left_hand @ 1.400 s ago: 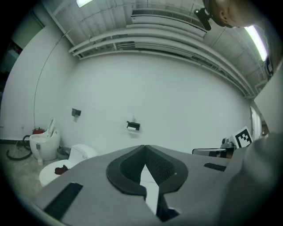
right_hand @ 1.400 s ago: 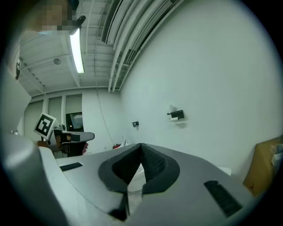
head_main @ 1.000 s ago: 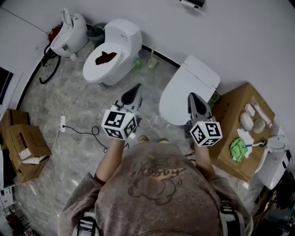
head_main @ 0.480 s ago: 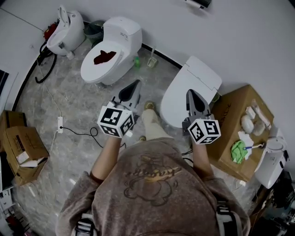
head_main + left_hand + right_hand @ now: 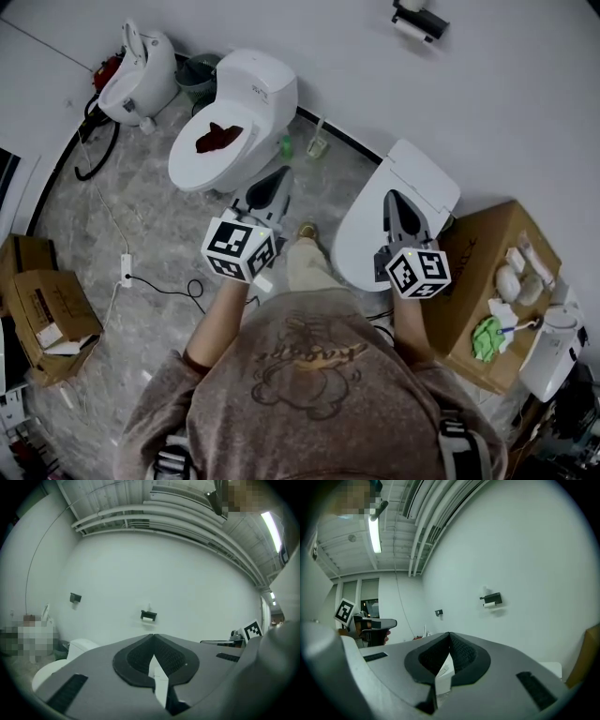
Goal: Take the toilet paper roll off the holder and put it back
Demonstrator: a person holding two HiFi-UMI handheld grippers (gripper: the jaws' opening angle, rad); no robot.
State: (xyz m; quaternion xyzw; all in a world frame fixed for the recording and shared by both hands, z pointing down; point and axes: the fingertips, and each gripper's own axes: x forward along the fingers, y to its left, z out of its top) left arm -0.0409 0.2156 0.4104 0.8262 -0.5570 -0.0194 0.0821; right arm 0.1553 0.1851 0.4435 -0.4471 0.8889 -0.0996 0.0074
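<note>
The toilet paper holder (image 5: 417, 21) is a black bracket high on the white wall, with a white roll (image 5: 411, 29) under it. It shows small and far off in the left gripper view (image 5: 148, 616) and in the right gripper view (image 5: 491, 600). My left gripper (image 5: 278, 175) and right gripper (image 5: 391, 195) are held side by side at chest height, pointing at the wall, well short of the holder. The left jaws (image 5: 153, 635) meet at their tips with nothing between them. The right jaws (image 5: 449, 633) are likewise together and hold nothing.
A closed white toilet (image 5: 412, 178) stands right below the holder. An open toilet (image 5: 234, 112) with something dark red in its bowl is to the left. A cardboard box (image 5: 483, 253) with small items stands at right. More boxes (image 5: 42, 305) and a cable (image 5: 155, 272) lie at left.
The person has stepped toward the wall, one foot now forward. The holder has come further into the top of the head view. Both grippers stay shut and side by side.
</note>
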